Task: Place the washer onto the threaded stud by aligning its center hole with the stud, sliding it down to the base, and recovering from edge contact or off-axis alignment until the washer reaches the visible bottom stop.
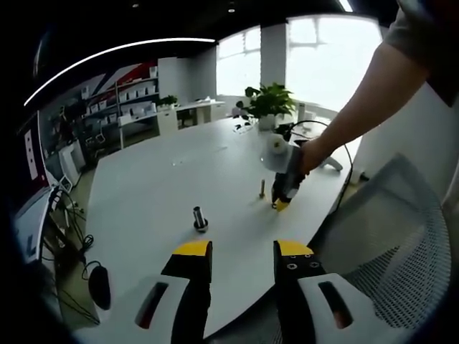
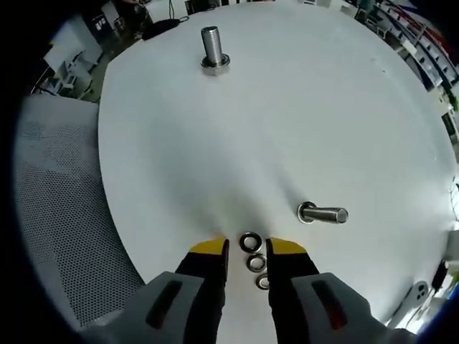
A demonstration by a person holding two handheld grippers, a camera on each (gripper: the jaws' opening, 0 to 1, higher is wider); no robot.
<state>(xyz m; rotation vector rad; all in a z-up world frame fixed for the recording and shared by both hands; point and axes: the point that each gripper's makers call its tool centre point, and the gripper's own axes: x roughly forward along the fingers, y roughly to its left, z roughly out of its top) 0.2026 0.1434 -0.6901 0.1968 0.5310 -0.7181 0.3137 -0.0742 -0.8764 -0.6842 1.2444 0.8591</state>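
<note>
— Washers (image 2: 251, 241) first. Where are they?

— Three of them lie flat on the white table (image 2: 344, 107), in a short row. The row runs right into the gap of my right gripper (image 2: 247, 247). The top one sits between the yellow tips. The jaws are a little open and I think they hold nothing yet.

— And the stud?

— One threaded stud (image 2: 214, 49) stands up straight, far ahead of that gripper and a bit to the left. Another bolt (image 2: 324, 213) is just to the right of the tips. It looks tipped over in the right gripper view, but upright in the left gripper view, so I cannot tell.

— Which hand is nearer?

— My right one. It points down at the table.

— Your other hand?

— My left gripper (image 1: 242, 256) hangs back over the table edge, jaws wide apart and empty.
</note>
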